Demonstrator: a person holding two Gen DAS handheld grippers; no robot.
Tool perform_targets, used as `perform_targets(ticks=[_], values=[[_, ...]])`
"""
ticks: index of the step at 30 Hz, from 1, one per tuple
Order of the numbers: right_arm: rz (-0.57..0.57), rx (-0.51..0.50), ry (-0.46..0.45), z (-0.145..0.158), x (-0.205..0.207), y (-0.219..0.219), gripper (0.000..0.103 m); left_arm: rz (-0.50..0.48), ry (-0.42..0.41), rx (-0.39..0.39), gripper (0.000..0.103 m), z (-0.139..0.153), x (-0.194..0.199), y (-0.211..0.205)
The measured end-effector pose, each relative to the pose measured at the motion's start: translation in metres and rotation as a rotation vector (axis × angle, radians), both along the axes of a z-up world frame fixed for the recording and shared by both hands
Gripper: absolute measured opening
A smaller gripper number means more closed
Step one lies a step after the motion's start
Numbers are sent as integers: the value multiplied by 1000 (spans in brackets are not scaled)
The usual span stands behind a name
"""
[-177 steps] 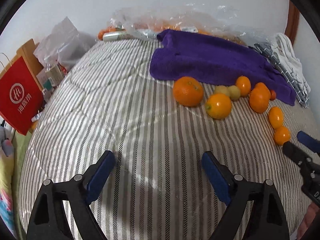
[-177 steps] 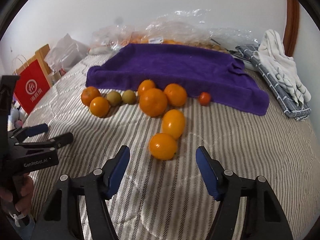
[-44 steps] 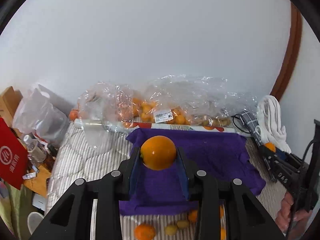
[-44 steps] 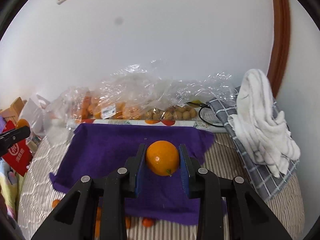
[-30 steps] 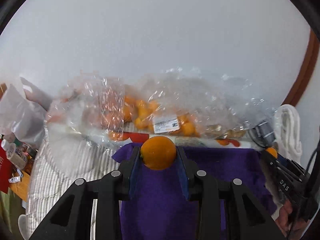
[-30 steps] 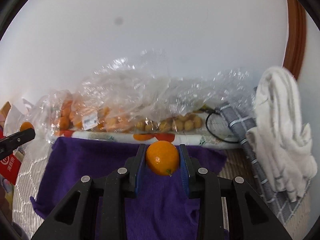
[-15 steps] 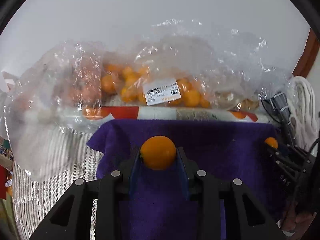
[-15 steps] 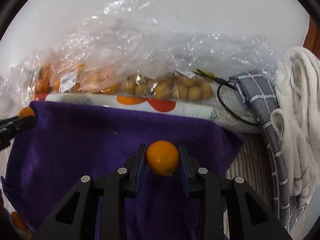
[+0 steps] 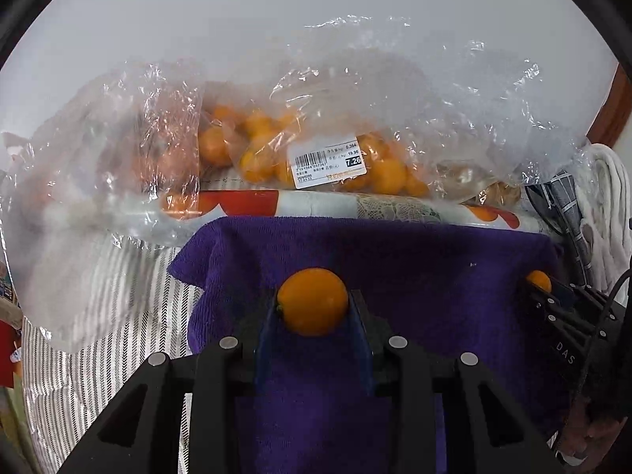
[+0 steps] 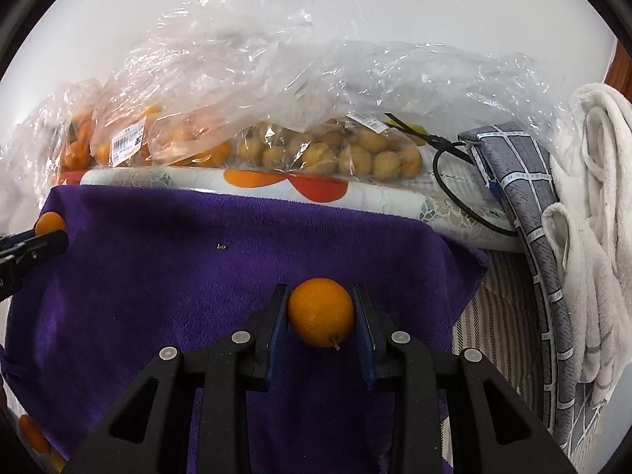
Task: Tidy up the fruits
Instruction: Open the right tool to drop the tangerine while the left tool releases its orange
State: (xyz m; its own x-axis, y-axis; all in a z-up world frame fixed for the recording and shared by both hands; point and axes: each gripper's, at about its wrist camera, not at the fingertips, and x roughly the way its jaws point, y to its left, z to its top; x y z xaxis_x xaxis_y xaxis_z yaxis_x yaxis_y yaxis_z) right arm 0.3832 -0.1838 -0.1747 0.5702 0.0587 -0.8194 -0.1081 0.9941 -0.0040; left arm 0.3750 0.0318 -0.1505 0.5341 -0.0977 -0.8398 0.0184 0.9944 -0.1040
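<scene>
My left gripper (image 9: pixel 313 308) is shut on an orange (image 9: pixel 312 301) and holds it low over the purple towel (image 9: pixel 414 276), near its far left part. My right gripper (image 10: pixel 320 316) is shut on another orange (image 10: pixel 320 312) with a short stem, low over the same purple towel (image 10: pixel 158 268) near its far right corner. Each gripper shows at the edge of the other's view, the right one (image 9: pixel 541 288) with its orange (image 9: pixel 539 280), the left one (image 10: pixel 39 237) with its orange (image 10: pixel 49 223).
Clear plastic bags of oranges (image 9: pixel 316 158) and small yellowish fruits (image 10: pixel 335 154) lie behind the towel against the white wall. A rolled patterned cloth (image 10: pixel 276 185) lies along the towel's far edge. A grey checked cloth (image 10: pixel 525 205) and white towel (image 10: pixel 592 197) lie to the right. Loose oranges (image 10: pixel 31 438) sit at the left.
Both grippers have moved forward and down toward the purple towel, each still holding its orange. The bags and the towel's far edge look closer.
</scene>
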Motion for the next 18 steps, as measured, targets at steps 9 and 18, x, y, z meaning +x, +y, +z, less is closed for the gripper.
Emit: perform_targets(ticks=[9,18], values=[[10,-16,0,-1,4,5,54,-3,15,15,33,-5,0,-4],[-3,-12,-14,4,-1,1,67,27,-12,21,51,5,-5,-2]])
